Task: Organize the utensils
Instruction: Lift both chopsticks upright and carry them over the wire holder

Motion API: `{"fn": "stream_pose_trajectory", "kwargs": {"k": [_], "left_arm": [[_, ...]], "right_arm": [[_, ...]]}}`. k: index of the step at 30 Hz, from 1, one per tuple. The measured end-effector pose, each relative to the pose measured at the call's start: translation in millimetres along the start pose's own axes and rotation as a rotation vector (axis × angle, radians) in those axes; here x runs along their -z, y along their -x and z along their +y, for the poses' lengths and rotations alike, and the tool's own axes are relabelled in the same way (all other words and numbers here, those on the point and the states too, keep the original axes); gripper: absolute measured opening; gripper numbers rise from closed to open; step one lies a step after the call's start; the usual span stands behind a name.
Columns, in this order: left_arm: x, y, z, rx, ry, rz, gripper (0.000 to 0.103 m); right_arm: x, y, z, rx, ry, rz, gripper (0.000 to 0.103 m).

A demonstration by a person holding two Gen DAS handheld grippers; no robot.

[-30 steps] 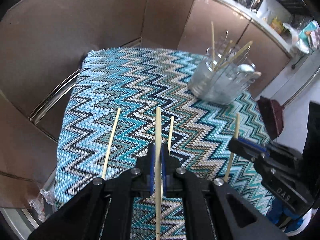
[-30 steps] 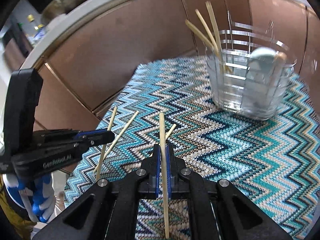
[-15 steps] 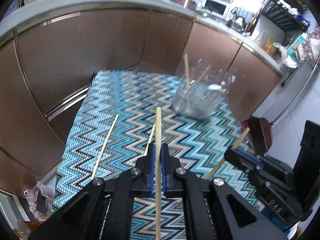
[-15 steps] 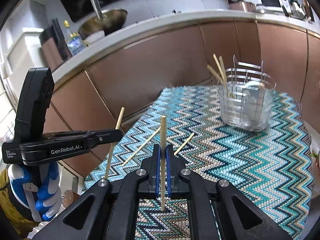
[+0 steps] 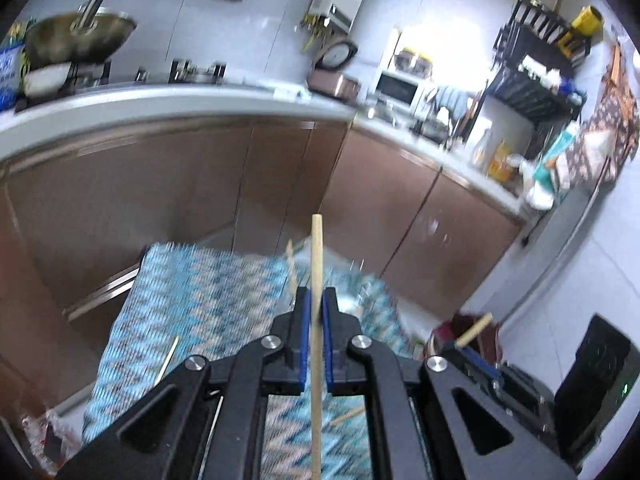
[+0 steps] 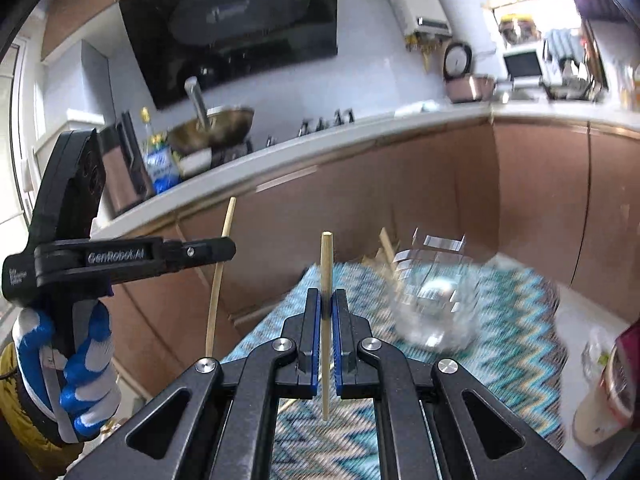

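Note:
My left gripper point(image 5: 315, 300) is shut on a wooden chopstick point(image 5: 316, 264) that stands up between its blue pads, lifted above the zigzag cloth point(image 5: 208, 300). My right gripper point(image 6: 327, 300) is shut on a second chopstick point(image 6: 326, 264), also upright. In the right wrist view the left gripper point(image 6: 228, 249) shows at the left with its chopstick point(image 6: 218, 276), held by a gloved hand point(image 6: 80, 368). The clear utensil holder point(image 6: 434, 300), blurred, stands on the cloth ahead of the right gripper with chopsticks point(image 6: 386, 244) in it. Two loose chopsticks point(image 5: 167, 360) lie on the cloth.
Brown cabinet fronts point(image 5: 180, 208) and a white counter point(image 6: 360, 128) ring the far side of the cloth. A wok point(image 6: 212, 124) sits on the stove. A cup point(image 6: 604, 400) and a plastic bottle stand on the floor at the right. The other gripper's body point(image 5: 520, 380) shows at lower right.
Both grippers have risen from the cloth and tilted up, each keeping its chopstick. The holder now looks farther and lower, and the counter and wall have come into view.

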State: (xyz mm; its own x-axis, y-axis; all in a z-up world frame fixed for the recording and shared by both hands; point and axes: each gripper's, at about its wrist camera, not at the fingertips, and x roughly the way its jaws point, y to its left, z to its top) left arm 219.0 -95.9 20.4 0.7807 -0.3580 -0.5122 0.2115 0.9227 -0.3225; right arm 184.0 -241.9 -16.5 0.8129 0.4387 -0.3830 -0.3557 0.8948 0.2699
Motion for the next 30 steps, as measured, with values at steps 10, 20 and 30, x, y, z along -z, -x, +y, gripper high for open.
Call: {"fn": "stream_pose_trajectory", "kwargs": {"k": [10,20,30], "left_arm": [[-70,-75,-29,-0.014,0.004,-0.256,0.005],[-58,-166,-9,-0.098,0.034,-0.267,0.005],[-28,-206,10,-0.130,0.084,-0.239,0.007]], "right_arm": [[-71,-32,-32,0.095,0.090,-0.172,0.005],[-62,-119,-70,0.136,0.121,-0.121,0.005],[-32,-142,-85,0.160,0.122,-0.033,0.006]]}}
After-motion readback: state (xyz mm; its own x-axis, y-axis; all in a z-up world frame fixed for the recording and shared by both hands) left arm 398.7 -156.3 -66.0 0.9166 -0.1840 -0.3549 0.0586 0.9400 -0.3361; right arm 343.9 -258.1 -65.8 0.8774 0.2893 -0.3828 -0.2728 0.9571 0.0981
